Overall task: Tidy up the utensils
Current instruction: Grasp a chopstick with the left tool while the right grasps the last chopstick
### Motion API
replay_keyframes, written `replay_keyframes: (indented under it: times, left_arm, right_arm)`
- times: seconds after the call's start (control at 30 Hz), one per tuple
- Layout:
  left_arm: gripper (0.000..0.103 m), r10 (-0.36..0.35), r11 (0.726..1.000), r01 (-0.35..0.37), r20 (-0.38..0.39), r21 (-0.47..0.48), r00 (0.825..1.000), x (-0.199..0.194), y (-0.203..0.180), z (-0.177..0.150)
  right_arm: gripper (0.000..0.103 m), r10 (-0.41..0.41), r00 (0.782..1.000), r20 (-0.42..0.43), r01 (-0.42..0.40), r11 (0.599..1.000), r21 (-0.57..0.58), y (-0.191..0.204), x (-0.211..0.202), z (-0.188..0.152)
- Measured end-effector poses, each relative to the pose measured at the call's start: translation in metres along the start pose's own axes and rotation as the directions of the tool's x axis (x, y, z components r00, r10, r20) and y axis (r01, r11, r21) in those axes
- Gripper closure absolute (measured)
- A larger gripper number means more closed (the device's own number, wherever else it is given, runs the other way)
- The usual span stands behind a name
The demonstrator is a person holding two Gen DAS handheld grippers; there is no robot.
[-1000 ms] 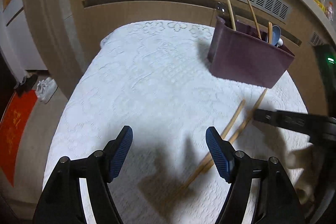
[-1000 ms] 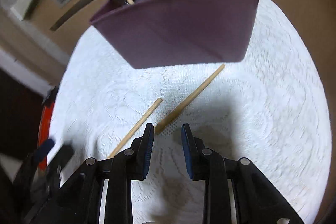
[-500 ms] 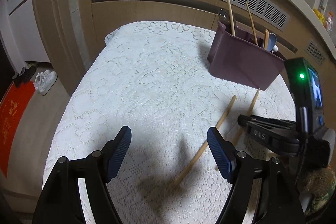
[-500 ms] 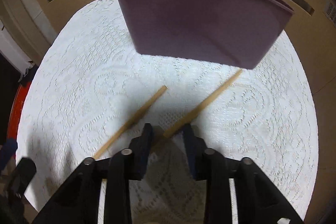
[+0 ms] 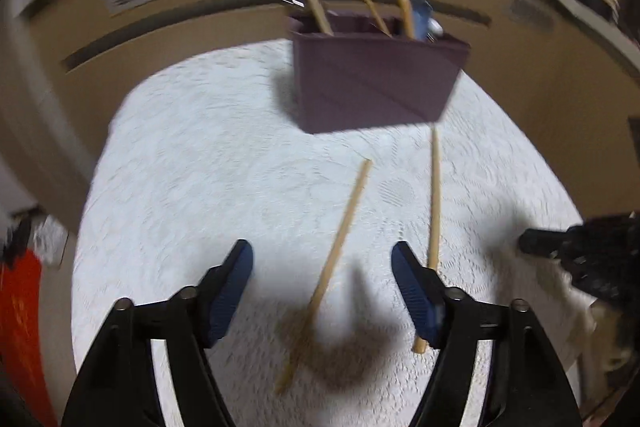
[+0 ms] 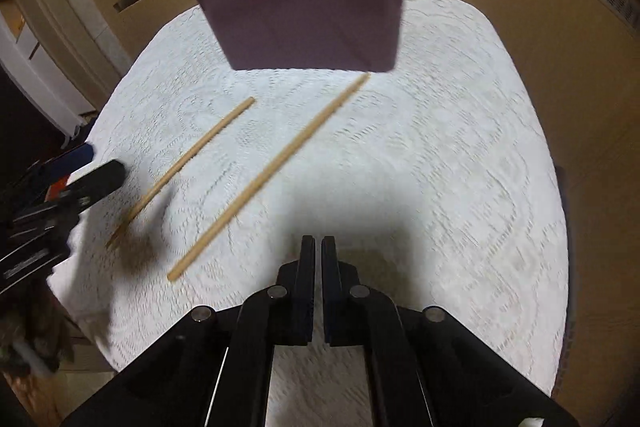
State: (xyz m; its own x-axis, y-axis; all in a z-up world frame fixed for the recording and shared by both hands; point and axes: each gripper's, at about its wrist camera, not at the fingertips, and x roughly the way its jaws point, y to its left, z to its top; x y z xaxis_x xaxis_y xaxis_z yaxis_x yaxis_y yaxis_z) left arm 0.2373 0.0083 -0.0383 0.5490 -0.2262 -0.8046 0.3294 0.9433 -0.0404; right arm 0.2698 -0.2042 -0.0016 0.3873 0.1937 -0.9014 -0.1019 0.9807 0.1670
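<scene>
My two views are dim and warm, motion-blurred, bent at the dark fisheye edges; soft shadows pool on the white lace tablecloth [image 5: 208, 163], perhaps from overhead light.

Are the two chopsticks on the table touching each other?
Apart. The right wrist view shows white cloth all along between the left chopstick and the right chopstick; the left wrist view shows the same gap.
</scene>
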Motion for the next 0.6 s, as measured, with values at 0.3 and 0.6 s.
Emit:
replay_keyframes:
  times: [0.3, 0.6]
  left_arm:
    - [0.079, -0.016, 0.992, 0.046, -0.248, 0.117, 0.969, 0.065, -0.009, 0.035]
    - [0.097, -0.058, 0.998, 0.056, -0.196, -0.017, 0.979, 0.061, -0.004, 0.035]
  right_arm:
    - [0.098, 0.035, 0.999, 0.027, -0.036, 0.999, 0.035, -0.021, -0.014, -0.031]
    - [0.091, 0.06, 0.998, 0.03, -0.062, 0.997, 0.054, -0.012, -0.005, -0.021]
